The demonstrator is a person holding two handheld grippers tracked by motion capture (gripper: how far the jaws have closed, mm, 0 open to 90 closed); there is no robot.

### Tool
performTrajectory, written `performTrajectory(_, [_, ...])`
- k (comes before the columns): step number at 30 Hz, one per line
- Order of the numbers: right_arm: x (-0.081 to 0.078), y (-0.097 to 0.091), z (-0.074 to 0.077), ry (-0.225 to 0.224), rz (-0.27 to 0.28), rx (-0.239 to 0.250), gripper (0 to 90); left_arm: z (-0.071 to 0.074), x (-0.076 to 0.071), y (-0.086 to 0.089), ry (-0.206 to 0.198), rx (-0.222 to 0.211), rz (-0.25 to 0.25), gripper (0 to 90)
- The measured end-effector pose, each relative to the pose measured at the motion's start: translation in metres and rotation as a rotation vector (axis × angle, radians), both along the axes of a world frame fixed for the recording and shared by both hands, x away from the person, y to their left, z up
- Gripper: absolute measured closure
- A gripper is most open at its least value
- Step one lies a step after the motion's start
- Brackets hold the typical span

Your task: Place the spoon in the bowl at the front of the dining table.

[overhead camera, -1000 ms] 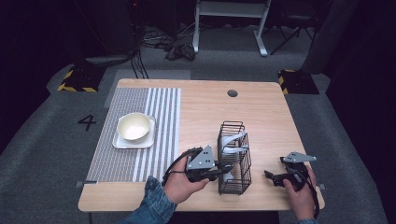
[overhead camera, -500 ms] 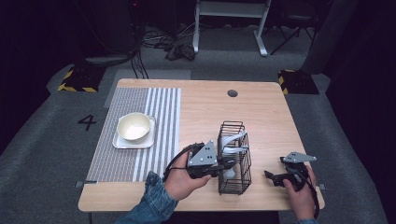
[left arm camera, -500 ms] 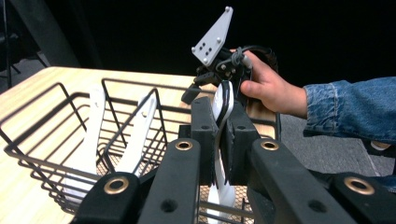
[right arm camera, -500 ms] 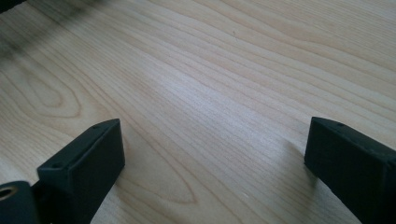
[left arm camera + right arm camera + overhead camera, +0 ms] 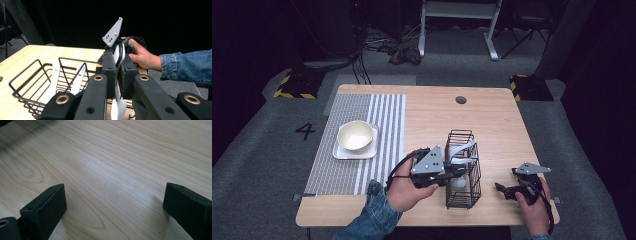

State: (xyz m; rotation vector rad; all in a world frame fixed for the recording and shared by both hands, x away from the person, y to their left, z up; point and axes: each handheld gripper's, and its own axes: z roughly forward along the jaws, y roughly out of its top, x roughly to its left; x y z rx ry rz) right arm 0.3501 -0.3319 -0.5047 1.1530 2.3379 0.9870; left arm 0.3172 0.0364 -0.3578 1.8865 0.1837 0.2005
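With the left gripper (image 5: 117,82) clamped on a white spoon (image 5: 118,62) above the wire basket (image 5: 463,170), a straight lift is advised, while the right gripper (image 5: 113,202), jaws wide and empty, is kept beside the basket.

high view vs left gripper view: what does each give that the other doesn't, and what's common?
High view alone: the cream bowl on a white square plate, the grey striped placemat, and the right gripper resting at the table's near right edge.

Left gripper view alone: close up, the left gripper has its black pads pressed on a white plastic spoon, jaws shut on it.

Both: the black wire basket with white utensils inside, the light wooden table, and a hand in a denim sleeve.
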Motion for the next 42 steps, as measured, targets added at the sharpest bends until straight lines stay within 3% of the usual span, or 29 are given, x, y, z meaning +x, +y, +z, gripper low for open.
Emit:
performTrajectory(5, [0.0,0.0,0.0,0.0,0.0,0.0,4.7,0.006,0.001,0.002,0.016,-0.013,-0.006,84.9])
performTrajectory(28, [0.0,0.0,0.0,0.0,0.0,0.0,4.7,0.032,-0.003,0.015,-0.008,-0.034,-0.015,84.9])
performTrajectory(42, [0.0,0.0,0.0,-0.001,-0.001,0.0,4.7,0.036,-0.003,0.037,-0.011,-0.041,0.043,84.9])
